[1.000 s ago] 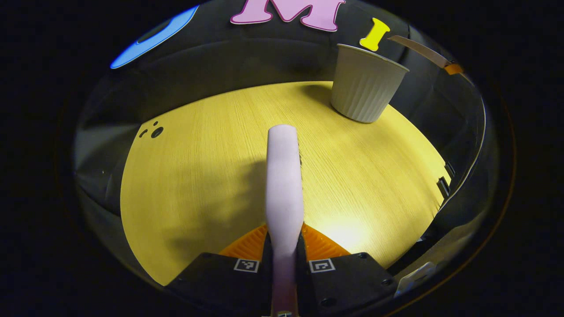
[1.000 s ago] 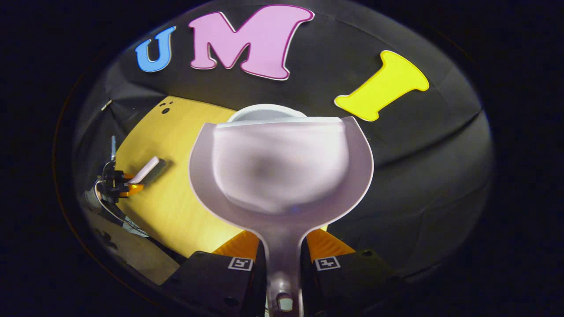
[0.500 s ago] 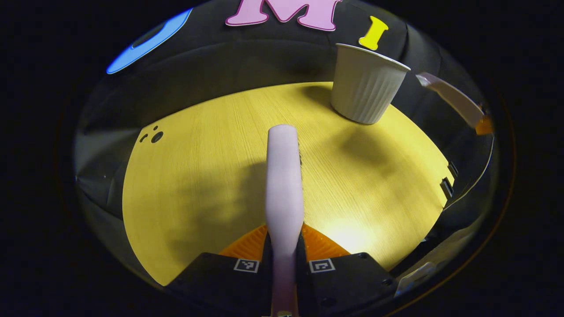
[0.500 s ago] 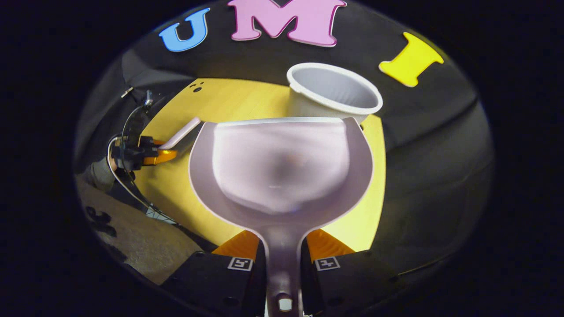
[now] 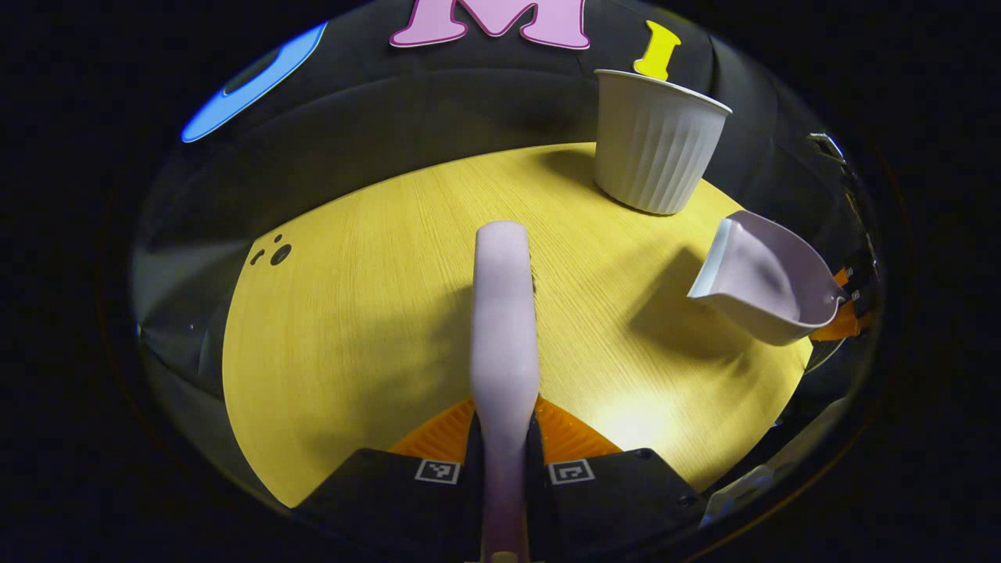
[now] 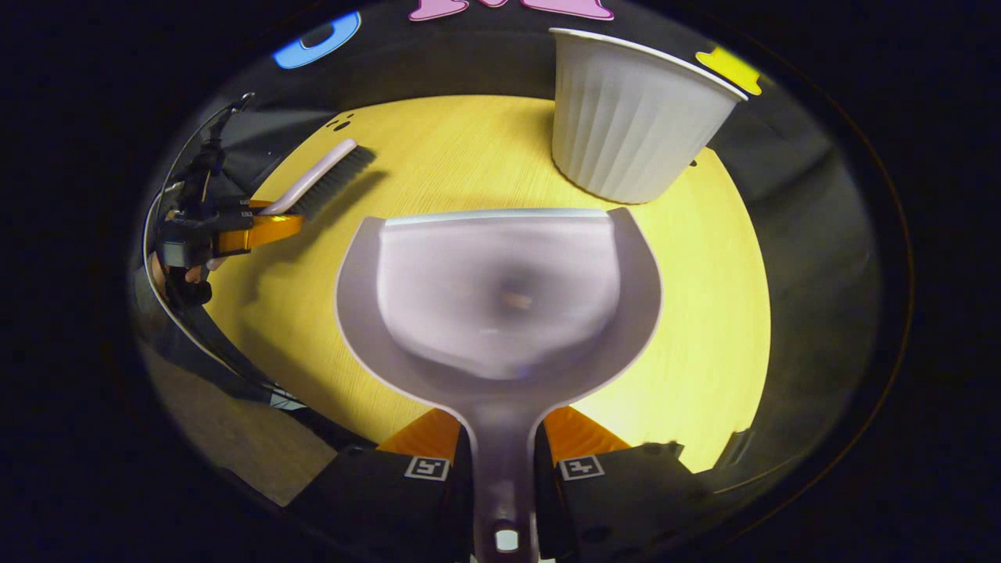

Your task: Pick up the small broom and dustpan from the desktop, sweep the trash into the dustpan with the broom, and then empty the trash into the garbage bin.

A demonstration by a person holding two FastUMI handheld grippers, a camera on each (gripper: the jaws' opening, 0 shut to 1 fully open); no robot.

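The dustpan (image 6: pixel 500 297) sits straight ahead of my right gripper (image 6: pixel 500 461), its handle clamped between both of my fingers, the scoop tipped open toward me and held above the desktop (image 6: pixel 704 313). A small brownish speck lies near the middle of the scoop; it is too blurred for me to say what it is. Just beyond the pan's front lip and a little to my right stands the garbage bin (image 6: pixel 633 117), a pale ribbed tub, upright on the wood, apart from the pan.

Far to my left I see my left gripper (image 6: pixel 258 227) with a hand (image 6: pixel 168 274) behind it, holding the small broom (image 6: pixel 324 176) with its dark bristles low over the desktop.

From my left gripper's (image 5: pixel 503 457) own camera, the broom's (image 5: pixel 504 313) pale back runs straight forward, its handle pinched tight between my two fingers. The bin (image 5: pixel 657 141) stands ahead to the right, and the dustpan (image 5: pixel 766 277) hangs nearer, at the right edge, casting a shadow on the desktop (image 5: pixel 352 313).
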